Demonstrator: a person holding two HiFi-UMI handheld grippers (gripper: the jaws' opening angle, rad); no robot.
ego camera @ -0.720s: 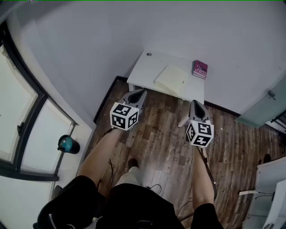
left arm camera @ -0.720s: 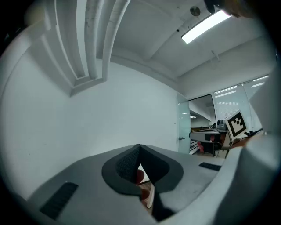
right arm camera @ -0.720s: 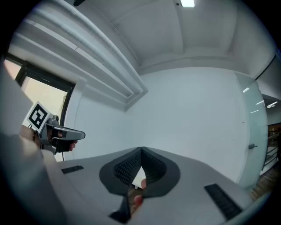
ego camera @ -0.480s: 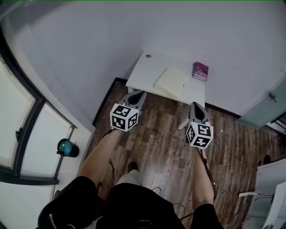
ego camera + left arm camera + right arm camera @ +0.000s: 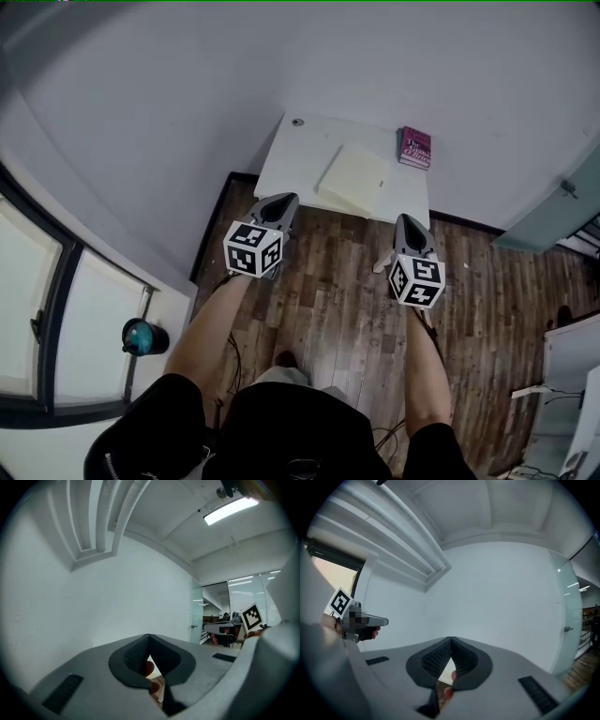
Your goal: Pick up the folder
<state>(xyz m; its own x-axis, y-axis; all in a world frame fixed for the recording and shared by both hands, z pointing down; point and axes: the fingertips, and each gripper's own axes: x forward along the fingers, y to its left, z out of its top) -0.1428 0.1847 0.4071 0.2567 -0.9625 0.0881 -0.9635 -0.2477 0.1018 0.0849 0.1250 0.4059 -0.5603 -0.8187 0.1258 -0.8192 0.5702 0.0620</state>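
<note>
The folder point(image 5: 352, 178) lay flat on the white bench point(image 5: 291, 159), near a book point(image 5: 415, 147). The bench had drawn slightly closer. The left gripper point(image 5: 281, 202) and right gripper point(image 5: 410, 223), both clenched empty, remained short of it; the approach seemed unfinished.

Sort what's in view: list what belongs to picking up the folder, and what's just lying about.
For the job: folder, white table under it, left gripper and right gripper, both shut, empty.
Lying about: magenta book on the table, blue-green ball by the window.
</note>
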